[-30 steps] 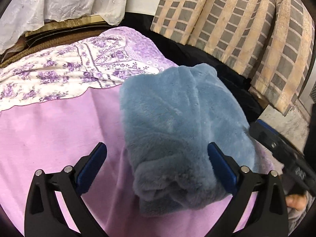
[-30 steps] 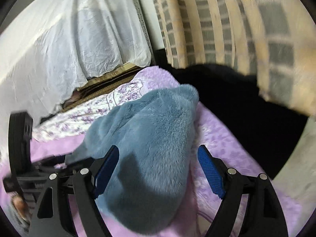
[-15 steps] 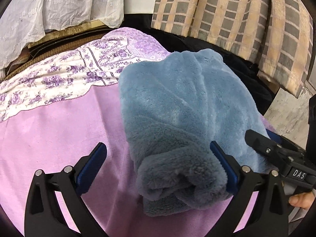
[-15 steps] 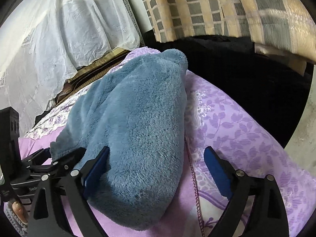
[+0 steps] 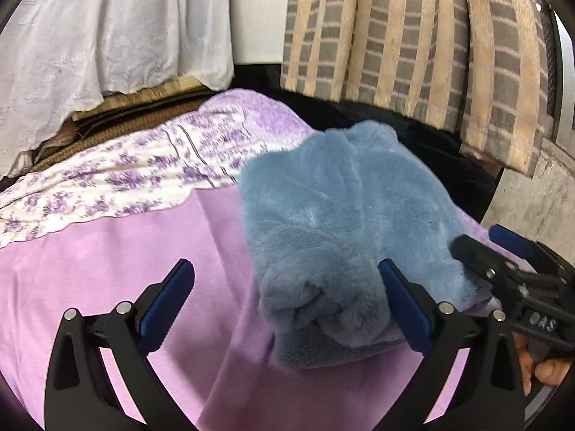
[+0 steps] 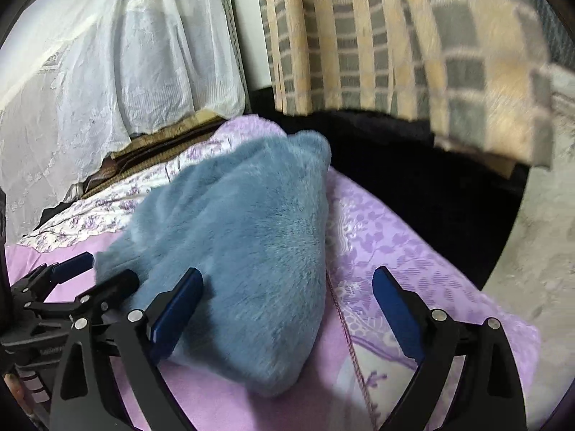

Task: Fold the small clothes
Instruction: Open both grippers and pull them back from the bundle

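A thick, blue-grey plush fleece garment (image 5: 345, 222), folded into a bulky bundle, lies on the pink-lilac bed sheet (image 5: 107, 258) in front of me. In the left wrist view it fills the centre out to 3 o'clock, its rolled end nearest the camera. I judge it soft, light and springy: the deep pile will compress under the pads, and the loose layers will likely slump if lifted by a single edge. I would take hold at the thick rolled end or pinch through all the layers.

My left gripper (image 5: 287, 301) is spread wide with nothing in it, its right finger touching the bundle's near end. My right gripper (image 6: 287, 309) is also spread wide, hovering at the bundle's other side, holding nothing.

At 11 o'clock lies a white, purple-flowered bedspread (image 5: 118, 179). At 1 o'clock hangs a grey and tan checked curtain (image 5: 413, 36).
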A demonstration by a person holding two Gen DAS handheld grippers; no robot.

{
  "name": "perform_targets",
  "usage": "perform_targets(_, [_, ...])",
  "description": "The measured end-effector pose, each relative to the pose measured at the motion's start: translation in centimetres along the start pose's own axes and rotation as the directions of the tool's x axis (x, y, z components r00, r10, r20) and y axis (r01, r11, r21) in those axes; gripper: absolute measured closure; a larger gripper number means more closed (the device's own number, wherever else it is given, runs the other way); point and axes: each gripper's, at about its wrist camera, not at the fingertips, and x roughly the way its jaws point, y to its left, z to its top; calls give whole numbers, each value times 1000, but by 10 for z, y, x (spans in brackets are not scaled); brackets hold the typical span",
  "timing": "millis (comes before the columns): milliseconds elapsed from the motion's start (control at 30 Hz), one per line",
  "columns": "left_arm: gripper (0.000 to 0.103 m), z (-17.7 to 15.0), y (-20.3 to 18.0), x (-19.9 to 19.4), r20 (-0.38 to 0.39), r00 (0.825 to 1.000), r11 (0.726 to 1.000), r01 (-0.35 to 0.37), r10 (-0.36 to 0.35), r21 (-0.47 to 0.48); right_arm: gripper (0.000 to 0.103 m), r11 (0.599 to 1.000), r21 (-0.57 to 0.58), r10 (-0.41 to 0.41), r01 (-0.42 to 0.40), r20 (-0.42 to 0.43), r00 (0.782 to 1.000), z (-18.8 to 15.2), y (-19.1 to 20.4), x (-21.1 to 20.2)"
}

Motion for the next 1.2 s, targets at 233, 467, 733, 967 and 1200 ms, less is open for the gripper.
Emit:
perform_targets(233, [4,-5,3,-11,12,1000,1000,-27,27,2,7,999,1,-35,35,-35,999,-7,5,-5])
perform_targets(467, [4,-9,4,-18,21,999,999,-35,35,11,7,997,21,-66,68,-87,994,-13,5,5])
perform_targets(733, [4,-16,5,-39,50,997,998,-58,57,18,6,996,38,-79,83,-99,992,-21,13,-5])
perform_targets(967, [4,-20,5,-68,83,995,997,-66,63,29,6,997,44,-63,70,-135,989,-37,19,-23])
perform_targets(1200, [4,-24,2,-95,111,991,996,-76,70,49,6,997,38,-55,60,-120,991,-34,31,-57])
